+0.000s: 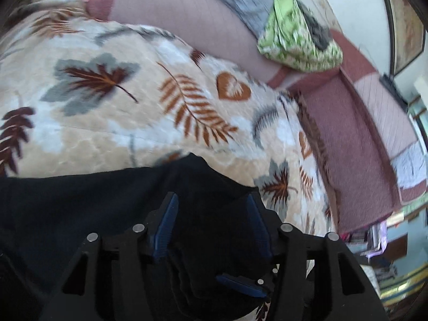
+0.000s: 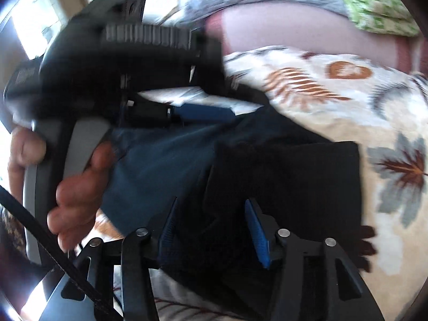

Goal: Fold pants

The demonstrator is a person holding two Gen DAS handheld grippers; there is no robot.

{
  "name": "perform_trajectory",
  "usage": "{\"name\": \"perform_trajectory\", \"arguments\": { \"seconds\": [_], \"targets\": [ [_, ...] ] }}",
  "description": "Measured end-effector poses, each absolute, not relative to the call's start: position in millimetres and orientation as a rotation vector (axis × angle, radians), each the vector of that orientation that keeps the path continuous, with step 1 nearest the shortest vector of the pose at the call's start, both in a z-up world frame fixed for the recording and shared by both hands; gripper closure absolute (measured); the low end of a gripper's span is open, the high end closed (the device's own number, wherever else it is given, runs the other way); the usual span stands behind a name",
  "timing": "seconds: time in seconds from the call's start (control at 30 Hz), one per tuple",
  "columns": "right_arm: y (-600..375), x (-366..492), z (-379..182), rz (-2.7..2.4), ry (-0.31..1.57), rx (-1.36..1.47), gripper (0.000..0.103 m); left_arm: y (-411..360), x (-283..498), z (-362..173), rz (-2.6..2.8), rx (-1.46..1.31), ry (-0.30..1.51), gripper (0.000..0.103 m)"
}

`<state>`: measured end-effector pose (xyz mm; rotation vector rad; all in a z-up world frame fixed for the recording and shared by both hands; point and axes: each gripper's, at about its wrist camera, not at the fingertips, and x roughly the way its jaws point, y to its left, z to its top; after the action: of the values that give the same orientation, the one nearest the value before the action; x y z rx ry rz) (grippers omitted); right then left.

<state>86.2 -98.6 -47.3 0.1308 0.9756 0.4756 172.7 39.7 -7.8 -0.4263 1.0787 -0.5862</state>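
**Both grippers over the dark pants, cloth between spread fingers**

Left gripper: fingers spread, dark pants bunched between them; whether the pads actually pinch, cannot tell. Right gripper: same, spread with pants between. Pants lie directly under and ahead of both tools, long axis running left, on the leaf-print blanket. Left gripper sits just beside, far-left in the right wrist view. Farther: pink sofa back, green cloth.

pants dark navy; blanket beige with brown, grey leaf print; cushion green-white patterned; sofa dusty pink.
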Motion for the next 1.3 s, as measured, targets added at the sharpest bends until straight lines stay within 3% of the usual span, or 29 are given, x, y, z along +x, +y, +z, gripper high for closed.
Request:
{"name": "perform_trajectory", "arguments": {
  "seconds": [0.03, 0.1, 0.3, 0.57, 0.73, 0.97, 1.2, 1.3],
  "targets": [
    [-90.1, 84.4, -48.0, 0.5, 0.985, 0.111, 0.034, 51.5, 167.8, -3.9, -0.56, -0.449, 1.061, 0.048],
    [-80.4, 78.2, -47.1, 0.527, 0.988, 0.09, 0.026, 69.9, 159.6, 0.9, -0.504, -0.46, 1.038, 0.044],
    [-97.8, 57.8, -24.8, 0.612, 0.984, 0.146, 0.026, 99.9, 119.6, 7.5, -0.33, -0.378, 1.008, 0.043],
    [-185.3, 79.4, -5.5, 0.378, 0.961, 0.409, 0.026, 65.4, 79.4, -5.9, -0.458, -0.435, 0.997, 0.043],
    [-203.5, 115.0, -25.7, 0.416, 1.029, 0.669, 0.026, 22.9, 74.3, -24.9, -0.456, -0.33, 1.058, 0.043],
    [-181.5, 154.1, -92.6, 0.479, 1.2, 0.962, 0.025, 33.6, 68.6, -53.7, -0.362, -0.336, 1.126, 0.044],
    [-159.4, 180.5, -79.8, 0.41, 1.212, 0.811, 0.024, 73.4, 46.0, -18.8, -0.372, -0.385, 1.033, 0.043],
    [-153.4, 182.0, -61.0, 0.414, 1.186, 0.747, 0.023, 123.5, 29.7, -0.1, -0.244, -0.458, 0.927, 0.037]
  ]
}}
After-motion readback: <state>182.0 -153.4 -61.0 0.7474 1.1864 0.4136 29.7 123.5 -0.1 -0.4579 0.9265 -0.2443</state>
